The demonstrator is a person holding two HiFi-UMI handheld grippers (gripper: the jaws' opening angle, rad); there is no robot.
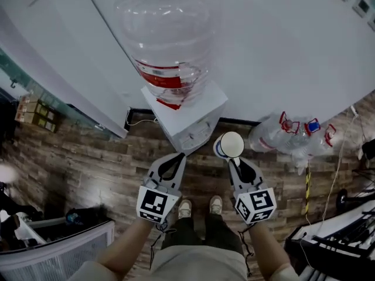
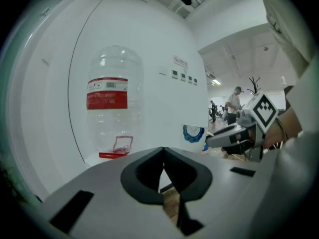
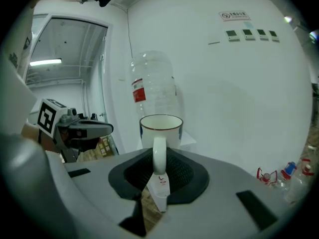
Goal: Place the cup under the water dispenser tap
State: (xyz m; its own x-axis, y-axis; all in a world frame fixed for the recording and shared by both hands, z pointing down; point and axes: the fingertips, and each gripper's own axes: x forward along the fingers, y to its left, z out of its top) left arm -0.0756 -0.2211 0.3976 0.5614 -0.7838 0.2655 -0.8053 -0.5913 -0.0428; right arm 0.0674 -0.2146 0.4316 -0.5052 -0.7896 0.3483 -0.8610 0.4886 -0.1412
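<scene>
Holding white ceramic cup (image 3: 160, 128) by handle only, your right hand-held gripper (image 3: 158, 169) risks cup pivoting, striking white water dispenser (image 1: 193, 127); left hand-held gripper (image 2: 163, 172) closed, empty.

Empty plastic bottles (image 1: 296, 134) lie on the wood floor (image 1: 76, 168) by the white wall (image 1: 281, 51).

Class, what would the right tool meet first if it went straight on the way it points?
Probably the water dispenser, whose bottle stands right behind the held cup; depth is unclear.
</scene>
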